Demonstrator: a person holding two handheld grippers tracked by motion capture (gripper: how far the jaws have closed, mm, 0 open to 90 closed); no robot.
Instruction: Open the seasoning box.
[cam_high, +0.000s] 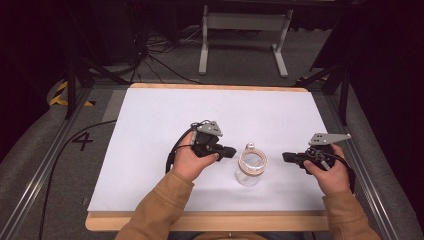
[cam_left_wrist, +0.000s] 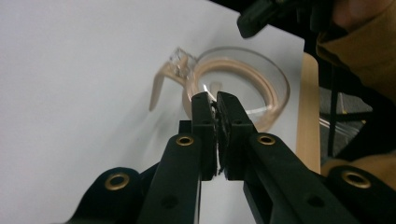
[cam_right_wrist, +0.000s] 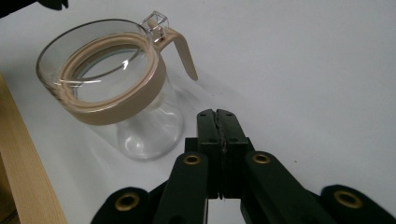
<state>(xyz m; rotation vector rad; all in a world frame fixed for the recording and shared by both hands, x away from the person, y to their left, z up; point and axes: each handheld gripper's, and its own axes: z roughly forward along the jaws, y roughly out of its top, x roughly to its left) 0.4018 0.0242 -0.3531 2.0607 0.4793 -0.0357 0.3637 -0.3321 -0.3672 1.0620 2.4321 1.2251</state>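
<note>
A clear glass jar (cam_high: 251, 167) with a tan collar and a tan handle stands upright on the white table (cam_high: 150, 130), between the two grippers. My left gripper (cam_high: 231, 151) is just left of the jar, shut with nothing between its jaws, its tips (cam_left_wrist: 214, 100) close to the jar's (cam_left_wrist: 243, 84) rim. My right gripper (cam_high: 286, 157) sits a little to the jar's right, also shut and holding nothing; its tips (cam_right_wrist: 218, 115) stop short of the jar (cam_right_wrist: 116, 88). The jar's handle (cam_right_wrist: 180, 49) points to the far side.
A wooden strip (cam_high: 210, 220) runs along the table's near edge. Metal rails (cam_high: 45, 160) flank the table. A white stand (cam_high: 245, 30) and cables (cam_high: 155, 50) sit on the floor beyond the far edge.
</note>
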